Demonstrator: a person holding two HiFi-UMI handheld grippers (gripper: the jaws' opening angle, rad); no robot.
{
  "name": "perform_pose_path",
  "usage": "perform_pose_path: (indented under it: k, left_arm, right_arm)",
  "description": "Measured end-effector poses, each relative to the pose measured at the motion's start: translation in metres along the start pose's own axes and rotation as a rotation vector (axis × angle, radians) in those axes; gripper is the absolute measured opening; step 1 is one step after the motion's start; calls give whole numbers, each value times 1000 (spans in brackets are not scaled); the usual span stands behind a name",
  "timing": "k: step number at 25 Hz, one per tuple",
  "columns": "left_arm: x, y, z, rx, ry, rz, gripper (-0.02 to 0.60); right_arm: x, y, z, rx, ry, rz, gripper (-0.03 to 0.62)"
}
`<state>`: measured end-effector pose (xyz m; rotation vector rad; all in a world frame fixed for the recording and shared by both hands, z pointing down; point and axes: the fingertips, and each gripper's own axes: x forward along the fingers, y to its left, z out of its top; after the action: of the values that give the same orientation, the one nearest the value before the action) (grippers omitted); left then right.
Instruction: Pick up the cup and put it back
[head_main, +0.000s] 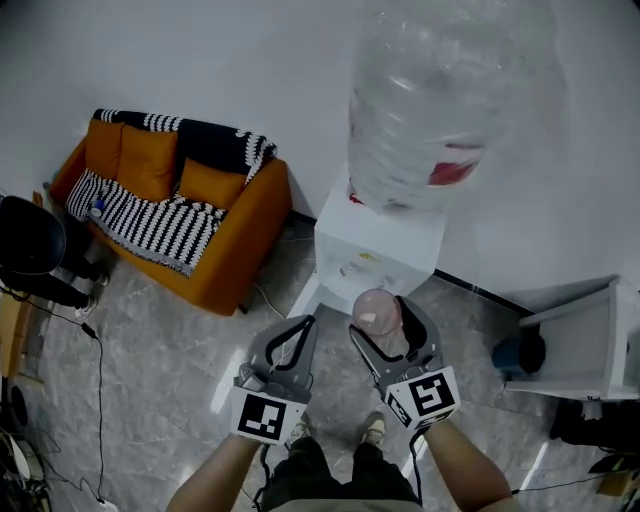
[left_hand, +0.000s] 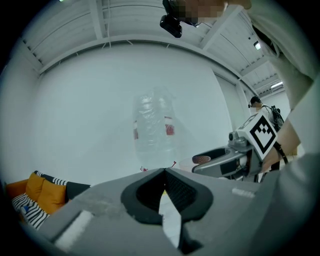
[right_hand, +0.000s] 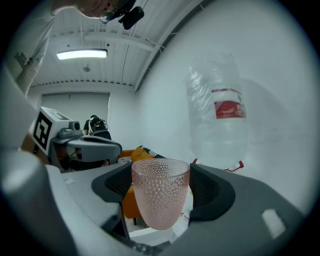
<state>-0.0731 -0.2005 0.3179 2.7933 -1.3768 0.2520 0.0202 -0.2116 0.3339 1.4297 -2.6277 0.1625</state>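
The right gripper (right_hand: 161, 175) has its jaws clamped on both sides of the pink dimpled cup (right_hand: 159, 197), which is upright between them, held in the air in front of the white water dispenser (head_main: 378, 252). Just beside it, the left gripper (left_hand: 164, 174) has its jaws pressed together on nothing. A clear water bottle (head_main: 445, 100) tops the dispenser. An orange sofa (head_main: 215, 240) stands along the wall further left.
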Motion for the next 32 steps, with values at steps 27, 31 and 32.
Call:
perform_pose_path:
  k: [27, 31, 32]
  left_arm:
    - [93, 32, -265, -127, 231, -47, 2]
    - [103, 36, -291, -159, 248, -38, 2]
    - [105, 38, -295, -162, 249, -36, 2]
  right_arm:
    - [156, -40, -308, 116, 283, -27, 360]
    - [179, -57, -347, 141, 333, -67, 360]
    - [185, -62, -355, 142, 343, -79, 360]
